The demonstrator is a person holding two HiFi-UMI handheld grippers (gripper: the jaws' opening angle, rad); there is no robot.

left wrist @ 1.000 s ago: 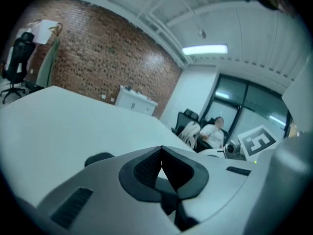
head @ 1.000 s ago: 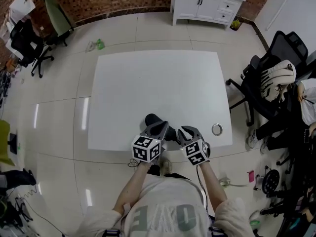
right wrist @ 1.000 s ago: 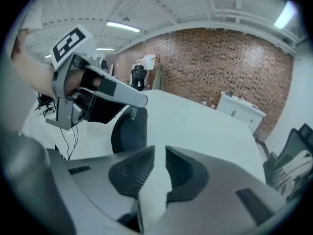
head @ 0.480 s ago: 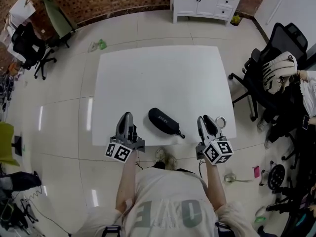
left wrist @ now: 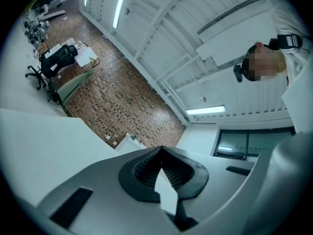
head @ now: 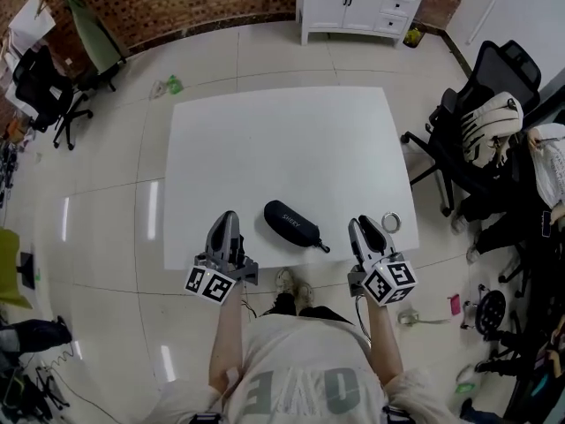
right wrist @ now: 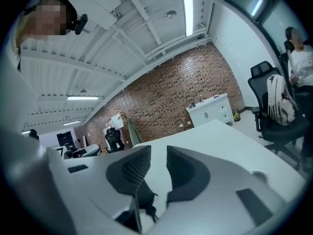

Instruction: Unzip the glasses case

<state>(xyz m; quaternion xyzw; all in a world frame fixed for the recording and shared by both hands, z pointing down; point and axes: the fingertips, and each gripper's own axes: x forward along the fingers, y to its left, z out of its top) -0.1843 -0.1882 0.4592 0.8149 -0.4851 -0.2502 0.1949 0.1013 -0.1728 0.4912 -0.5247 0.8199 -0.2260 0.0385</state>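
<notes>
A black glasses case [head: 290, 223] lies slantwise on the white table [head: 282, 140] near its front edge, with a small zip pull [head: 325, 248] sticking out at its right end. Nothing touches the case. My left gripper [head: 228, 219] hovers to its left, fingers together; in the left gripper view [left wrist: 160, 150] the pad tips meet and hold nothing. My right gripper [head: 361, 227] hangs to the case's right. Its jaws have just opened, and the right gripper view [right wrist: 157, 153] shows a clear gap with only table behind it.
A small pale ring [head: 390, 223] lies on the table just beyond the right gripper. Black office chairs [head: 481, 140] with a bag stand to the right, another chair [head: 44, 87] at the far left, and a white cabinet [head: 362, 7] behind the table.
A second ago both grippers were pressed together at the case by the front edge. They have since parted to either side, and the case lies free between them.
</notes>
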